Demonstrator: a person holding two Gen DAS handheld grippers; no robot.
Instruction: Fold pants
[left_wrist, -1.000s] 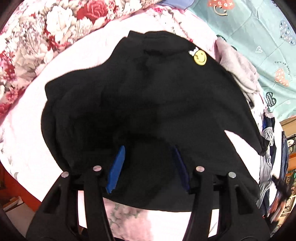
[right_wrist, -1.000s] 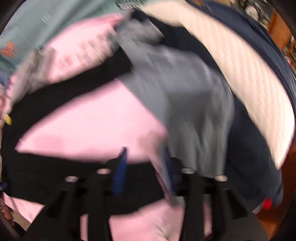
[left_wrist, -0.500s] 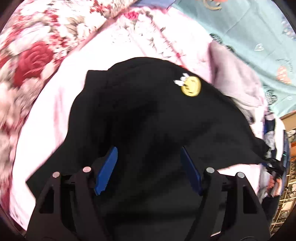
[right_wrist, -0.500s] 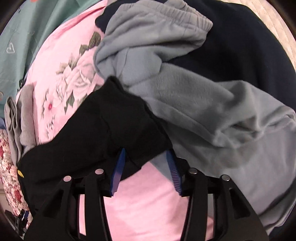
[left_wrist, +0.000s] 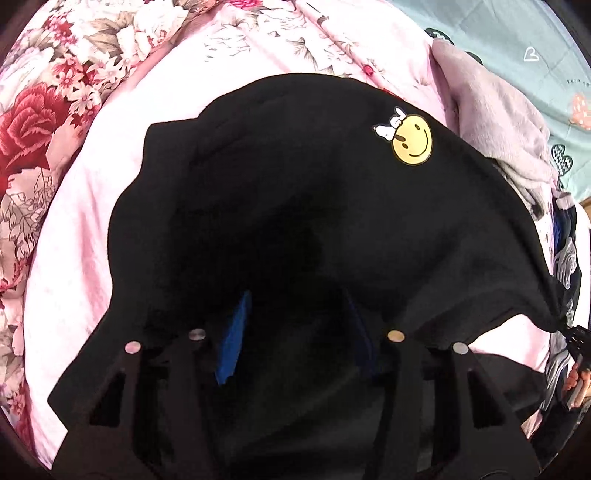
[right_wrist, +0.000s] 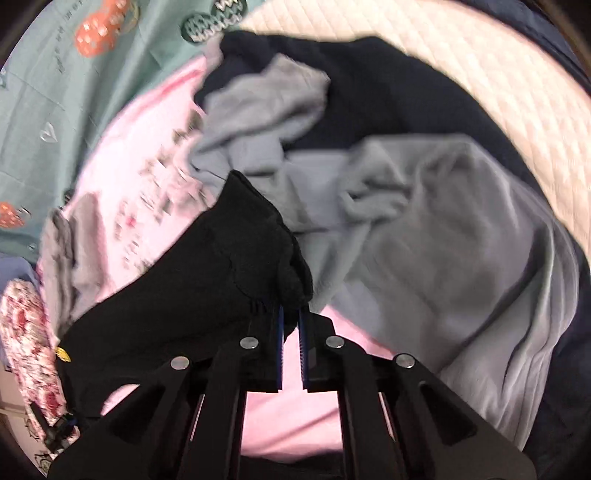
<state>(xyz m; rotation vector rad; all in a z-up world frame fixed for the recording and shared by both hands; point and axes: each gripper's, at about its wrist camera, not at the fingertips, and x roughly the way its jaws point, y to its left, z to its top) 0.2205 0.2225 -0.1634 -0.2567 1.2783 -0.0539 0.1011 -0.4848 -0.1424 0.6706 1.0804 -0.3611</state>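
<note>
Black pants (left_wrist: 314, 206) lie spread on the bed (left_wrist: 74, 229). The right gripper (right_wrist: 290, 314) pinches one end at the tips; a grip that shallow could slip. The left gripper (left_wrist: 295, 325) hovers wide over the cloth. Grey fleece (right_wrist: 424, 229) crowds the held end and may snag the fold.

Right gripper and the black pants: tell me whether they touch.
Touching. The right wrist view shows the right gripper nearly closed, pinching an edge of the black pants.
</note>
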